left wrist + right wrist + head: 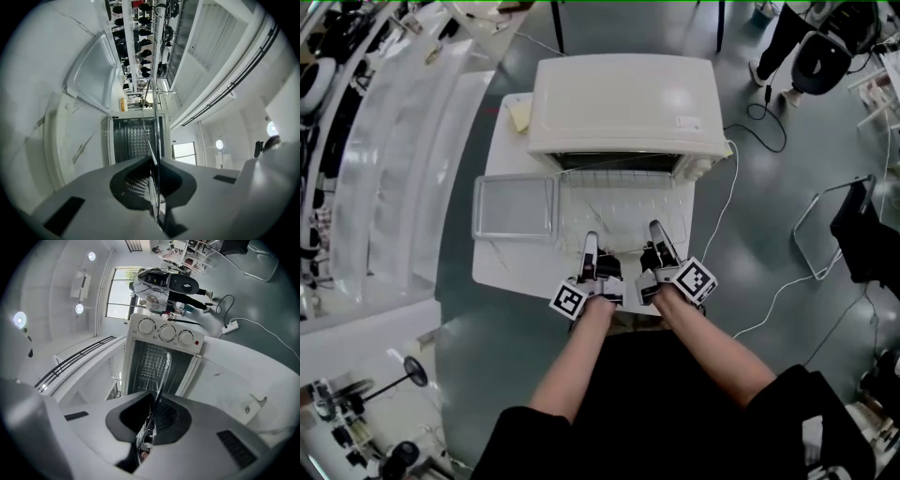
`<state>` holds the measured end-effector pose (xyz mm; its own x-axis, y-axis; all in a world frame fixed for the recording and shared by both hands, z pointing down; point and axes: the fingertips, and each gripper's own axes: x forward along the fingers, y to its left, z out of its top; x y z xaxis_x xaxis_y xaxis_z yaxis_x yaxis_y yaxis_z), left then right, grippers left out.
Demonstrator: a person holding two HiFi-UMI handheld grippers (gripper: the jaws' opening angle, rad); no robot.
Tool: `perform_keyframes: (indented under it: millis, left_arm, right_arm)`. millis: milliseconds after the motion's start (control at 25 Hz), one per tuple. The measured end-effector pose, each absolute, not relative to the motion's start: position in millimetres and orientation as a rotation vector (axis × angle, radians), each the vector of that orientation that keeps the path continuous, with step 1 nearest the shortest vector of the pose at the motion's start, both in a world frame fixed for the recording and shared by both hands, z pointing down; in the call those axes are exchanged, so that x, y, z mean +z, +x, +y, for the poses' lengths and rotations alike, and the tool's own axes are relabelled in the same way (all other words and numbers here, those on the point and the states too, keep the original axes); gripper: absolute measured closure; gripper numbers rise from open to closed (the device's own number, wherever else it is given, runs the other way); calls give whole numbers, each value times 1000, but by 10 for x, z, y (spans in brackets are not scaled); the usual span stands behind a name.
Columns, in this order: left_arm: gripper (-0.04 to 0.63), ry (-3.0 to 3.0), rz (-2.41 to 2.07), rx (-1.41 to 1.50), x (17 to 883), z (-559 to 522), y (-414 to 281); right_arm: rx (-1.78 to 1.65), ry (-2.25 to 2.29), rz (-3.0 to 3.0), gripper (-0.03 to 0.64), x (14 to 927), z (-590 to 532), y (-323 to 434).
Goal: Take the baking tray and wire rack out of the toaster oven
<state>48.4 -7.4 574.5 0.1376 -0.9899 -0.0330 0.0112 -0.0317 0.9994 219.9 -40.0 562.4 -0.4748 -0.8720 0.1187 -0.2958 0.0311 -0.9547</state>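
The white toaster oven [623, 103] stands at the back of a small white table [502, 267], its front open. The wire rack [623, 202] is drawn out in front of the opening, and both grippers hold its near edge. My left gripper [591, 246] is shut on the left part of that edge, my right gripper [661, 236] on the right part. The left gripper view shows the rack [152, 136] edge-on, clamped between the jaws of my left gripper [153, 161]. In the right gripper view the rack [161, 376] runs from my right gripper [152, 401] towards the oven [164, 357]. The empty baking tray [514, 206] lies flat on the table, left of the rack.
A white power cable [727, 202] trails from the oven's right side to the floor. Metal chair frames [825, 220] stand at the right. A person [787, 37] stands beyond the table at the top right. Translucent sheeting [394, 150] runs along the left.
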Motion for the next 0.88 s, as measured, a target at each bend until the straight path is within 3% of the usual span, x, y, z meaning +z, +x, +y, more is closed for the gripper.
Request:
perform_keyframes:
  millis: [280, 880]
  left_arm:
    - [574, 1265, -1101, -1148, 5723, 214, 153]
    - [574, 1269, -1156, -1185, 5717, 326, -1362]
  right_arm:
    - [-1511, -1124, 1858, 594, 5596, -221, 1822]
    - [-1678, -1147, 1891, 594, 5916, -62, 299]
